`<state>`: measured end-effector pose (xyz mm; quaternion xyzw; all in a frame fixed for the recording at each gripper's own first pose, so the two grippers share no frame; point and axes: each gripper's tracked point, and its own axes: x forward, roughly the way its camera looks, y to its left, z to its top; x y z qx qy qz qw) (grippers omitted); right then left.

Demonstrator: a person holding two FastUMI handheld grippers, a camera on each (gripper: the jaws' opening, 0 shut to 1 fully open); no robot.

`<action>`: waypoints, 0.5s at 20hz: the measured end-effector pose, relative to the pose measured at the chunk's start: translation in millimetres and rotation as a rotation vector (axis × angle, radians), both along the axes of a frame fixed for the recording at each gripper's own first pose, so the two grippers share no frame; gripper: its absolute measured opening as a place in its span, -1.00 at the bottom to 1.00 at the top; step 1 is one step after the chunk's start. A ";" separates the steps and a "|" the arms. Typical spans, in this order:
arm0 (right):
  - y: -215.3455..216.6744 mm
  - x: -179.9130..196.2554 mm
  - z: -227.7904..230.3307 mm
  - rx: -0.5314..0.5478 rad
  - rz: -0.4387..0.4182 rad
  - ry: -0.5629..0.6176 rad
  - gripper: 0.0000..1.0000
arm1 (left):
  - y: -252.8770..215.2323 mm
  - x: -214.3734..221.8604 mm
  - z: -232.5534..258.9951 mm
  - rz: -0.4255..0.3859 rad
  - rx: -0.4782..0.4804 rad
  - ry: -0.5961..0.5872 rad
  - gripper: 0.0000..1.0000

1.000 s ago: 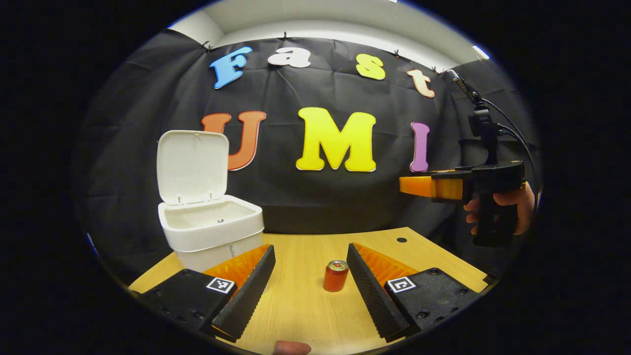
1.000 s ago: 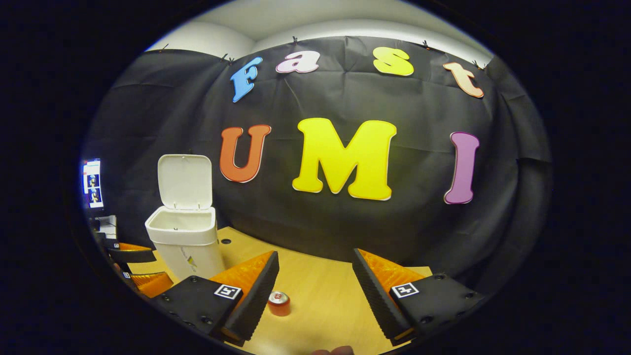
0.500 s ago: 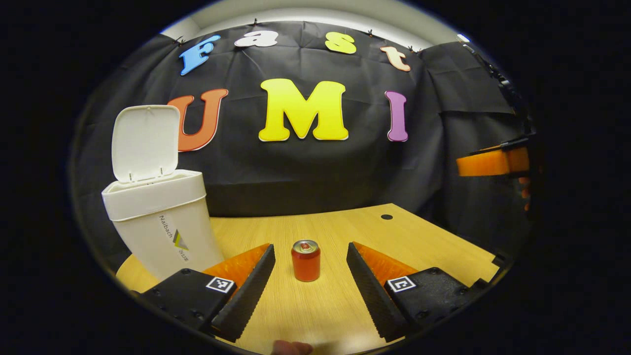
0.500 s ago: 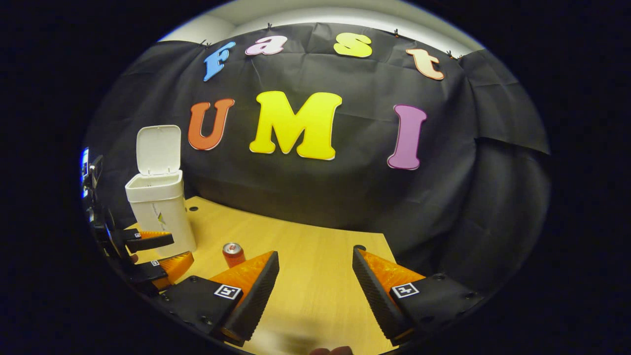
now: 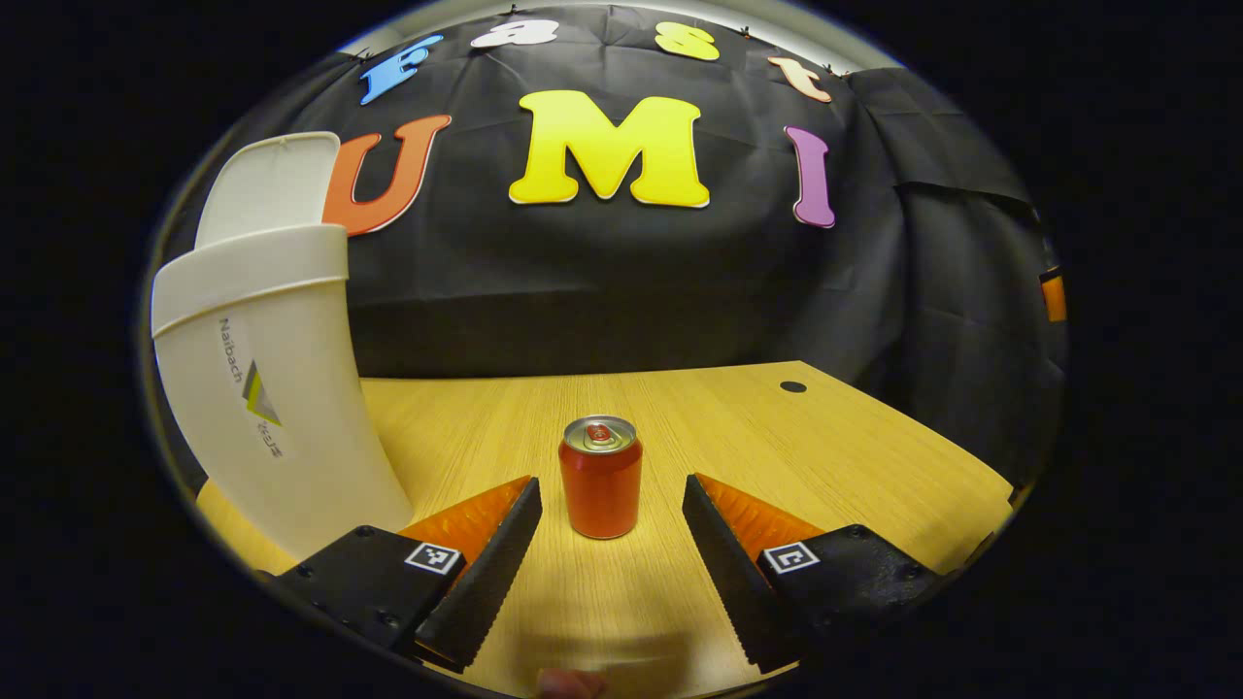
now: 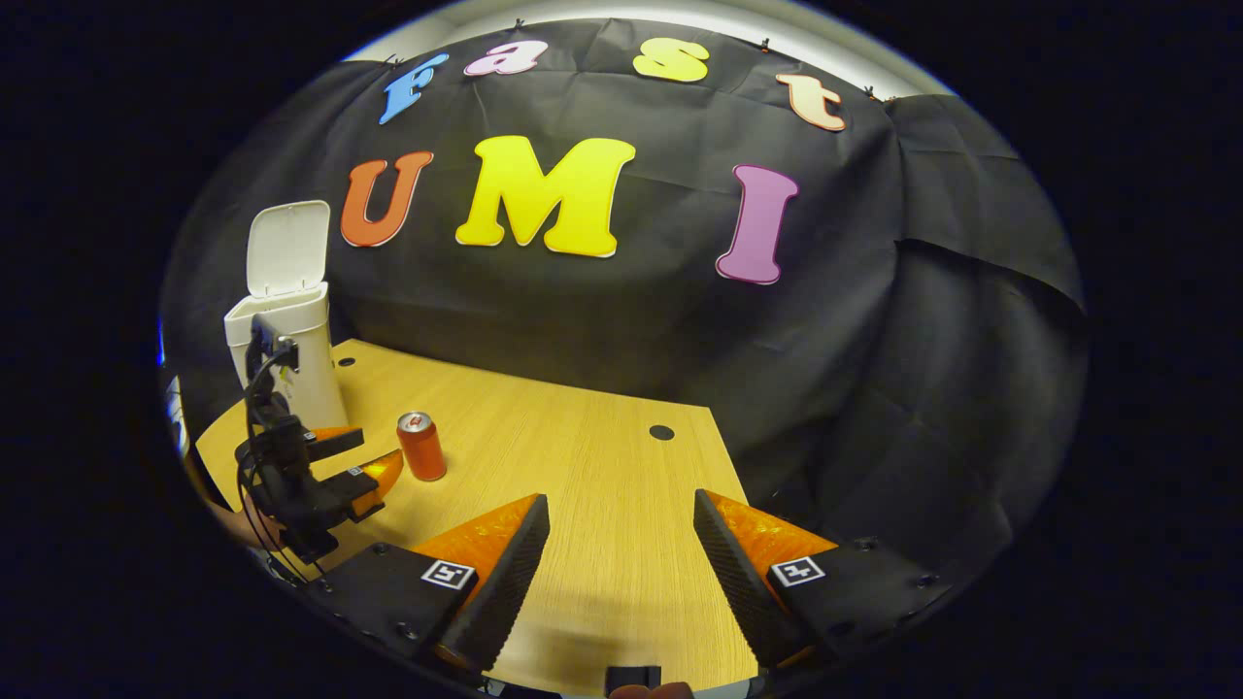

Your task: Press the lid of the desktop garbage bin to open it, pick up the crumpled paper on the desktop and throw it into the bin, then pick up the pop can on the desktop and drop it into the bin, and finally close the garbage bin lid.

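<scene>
Left gripper [image 5: 610,544]: fingers set wide apart, low over the wooden desktop [image 5: 825,447], gripping nothing. The pop can [image 5: 601,477] stands upright on the desktop just ahead of the fingertips, in line with the gap between them and touching neither finger. In the right gripper view the same gripper [image 6: 374,461] appears at the left side of the desk, its two fingers pointing at the can [image 6: 420,446] from close by, again with a visible gap to it.

Right gripper [image 6: 620,568]: fingers likewise spread wide, nothing between them, held above bare desktop [image 6: 583,466] toward the right of the desk. It is well apart from the can and from the bin.

Garbage bin [image 5: 267,388]: white, standing on the far left part of the desktop, left of the can and near the left gripper's left finger. Its lid [image 5: 267,184] is raised upright behind the opening. In the right gripper view the bin [image 6: 291,359] sits at the far left corner of the desk with the lid [image 6: 285,247] standing open; its lower body is partly hidden by the left gripper's cable and mount. The bin's interior cannot be seen from either view.

A small dark round hole [image 6: 661,431] is set in the desktop toward its far right side.
</scene>
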<state>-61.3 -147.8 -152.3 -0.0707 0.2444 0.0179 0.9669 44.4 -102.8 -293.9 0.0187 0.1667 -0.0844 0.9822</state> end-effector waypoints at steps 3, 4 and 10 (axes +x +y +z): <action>-1.9 3.2 -0.5 -0.001 -0.004 0.013 0.89 | -0.6 14.6 -20.8 0.008 0.017 0.038 0.94; -1.8 6.5 -2.5 -0.001 -0.007 0.017 0.89 | -2.0 20.0 -27.5 0.006 0.018 0.048 0.94; -2.4 12.7 -15.1 -0.005 -0.008 0.054 0.89 | -3.9 44.7 -43.7 0.005 0.049 0.062 0.94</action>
